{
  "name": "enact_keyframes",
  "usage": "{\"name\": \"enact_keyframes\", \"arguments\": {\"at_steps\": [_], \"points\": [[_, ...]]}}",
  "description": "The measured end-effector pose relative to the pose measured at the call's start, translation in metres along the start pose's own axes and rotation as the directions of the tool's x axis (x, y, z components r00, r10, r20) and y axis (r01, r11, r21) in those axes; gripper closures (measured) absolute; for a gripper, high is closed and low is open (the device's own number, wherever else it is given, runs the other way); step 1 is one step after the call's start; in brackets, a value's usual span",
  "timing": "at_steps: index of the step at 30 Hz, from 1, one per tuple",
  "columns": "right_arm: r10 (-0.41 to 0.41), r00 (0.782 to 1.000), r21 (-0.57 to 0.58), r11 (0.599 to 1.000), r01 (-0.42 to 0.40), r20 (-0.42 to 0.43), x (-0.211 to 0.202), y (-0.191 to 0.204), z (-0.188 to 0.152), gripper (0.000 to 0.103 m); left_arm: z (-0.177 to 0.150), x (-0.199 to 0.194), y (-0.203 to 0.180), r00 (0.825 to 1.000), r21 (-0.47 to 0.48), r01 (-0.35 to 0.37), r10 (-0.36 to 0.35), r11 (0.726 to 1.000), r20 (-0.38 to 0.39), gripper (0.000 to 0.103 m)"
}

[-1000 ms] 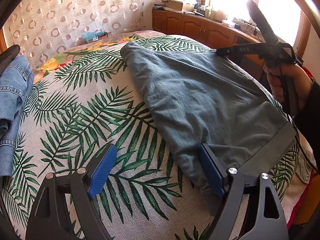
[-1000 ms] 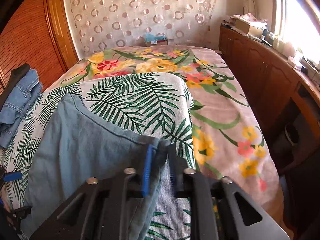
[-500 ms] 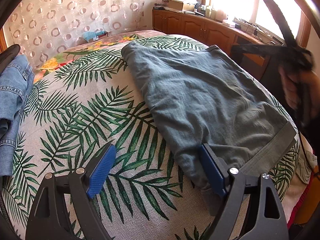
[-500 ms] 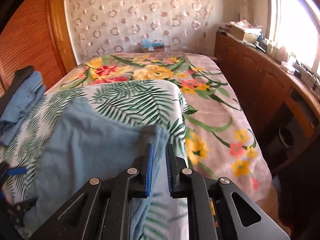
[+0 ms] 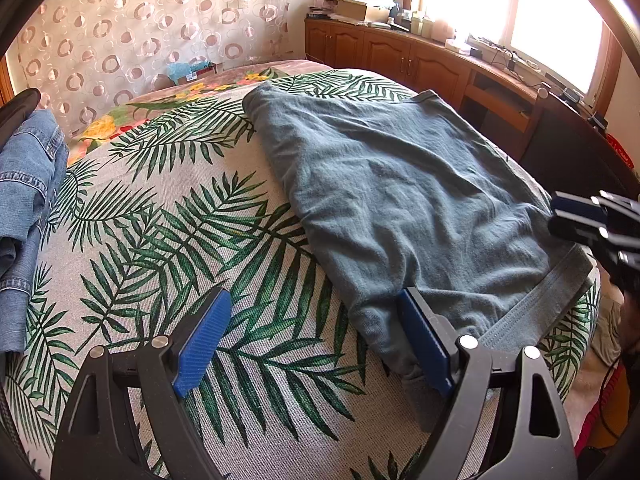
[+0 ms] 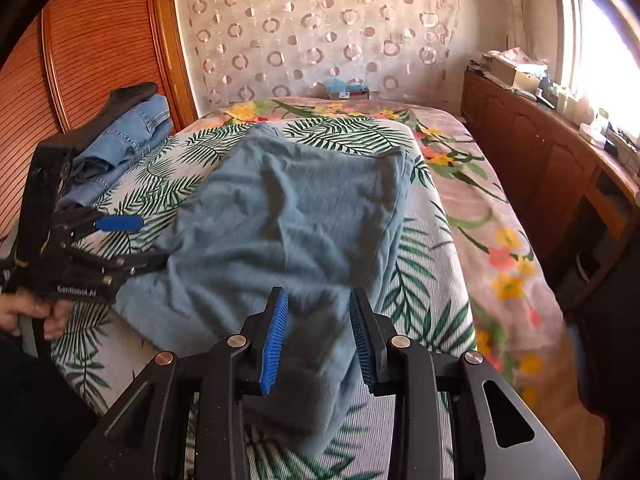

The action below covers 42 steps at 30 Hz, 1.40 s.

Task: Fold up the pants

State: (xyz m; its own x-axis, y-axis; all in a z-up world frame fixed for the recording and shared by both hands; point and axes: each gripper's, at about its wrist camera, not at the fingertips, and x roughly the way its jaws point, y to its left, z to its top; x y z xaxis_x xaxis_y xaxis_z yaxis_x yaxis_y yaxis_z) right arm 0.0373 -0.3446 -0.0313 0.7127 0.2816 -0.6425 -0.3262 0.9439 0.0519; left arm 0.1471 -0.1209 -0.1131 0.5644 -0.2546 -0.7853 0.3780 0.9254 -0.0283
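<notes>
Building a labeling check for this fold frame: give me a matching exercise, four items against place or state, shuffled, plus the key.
Items:
1. grey-blue pants
2. denim jeans
3. left gripper
4. right gripper

Descriptions:
A. piled at the bed's left edge
B. open over the waistband end
C. spread flat on the palm-leaf cover
D. open wide, one finger against the pants' edge

Pairs: 1-C, 2-A, 3-D, 4-B

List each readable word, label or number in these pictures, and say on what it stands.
"GenRobot.AI": white print, slightly blurred, on the black body of the left tool.
Blue box at the far end of the bed: print too small to read.
Nothing else is legible.
</notes>
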Motion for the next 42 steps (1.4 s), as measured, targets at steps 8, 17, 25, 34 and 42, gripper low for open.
{"name": "enact_keyframes", "arguments": {"at_steps": [8, 17, 25, 34, 42], "points": [[-0.026, 1.0, 0.031, 0.999, 0.026, 0.004, -0.023, 0.0, -0.019, 0.07, -0.006, -0.021, 0.004, 0.999, -0.022, 0.05, -0.05, 0.999, 0.015, 0.018], [-0.016, 1.0, 0.07, 0.997, 0.015, 0.003, -0.034, 0.008, -0.027, 0.07, -0.028, -0.042, -0.016, 0.99, 0.027, 0.141, -0.142, 0.99, 0.008, 0.042], [-0.002, 1.0, 0.085, 0.996, 0.003, -0.002, -0.032, 0.006, -0.03, 0.07, -0.031, -0.039, -0.024, 0.982, 0.026, 0.191, -0.191, 0.981, -0.007, 0.065], [0.001, 1.0, 0.077, 0.997, -0.002, 0.013, -0.034, 0.008, -0.031, 0.083, -0.036, -0.051, -0.031, 0.978, 0.052, 0.206, -0.206, 0.977, 0.012, 0.088], [-0.002, 1.0, 0.039, 0.999, 0.001, 0.014, -0.044, 0.018, -0.035, 0.094, -0.043, -0.053, -0.032, 0.981, 0.06, 0.193, -0.193, 0.979, -0.001, 0.088]]}}
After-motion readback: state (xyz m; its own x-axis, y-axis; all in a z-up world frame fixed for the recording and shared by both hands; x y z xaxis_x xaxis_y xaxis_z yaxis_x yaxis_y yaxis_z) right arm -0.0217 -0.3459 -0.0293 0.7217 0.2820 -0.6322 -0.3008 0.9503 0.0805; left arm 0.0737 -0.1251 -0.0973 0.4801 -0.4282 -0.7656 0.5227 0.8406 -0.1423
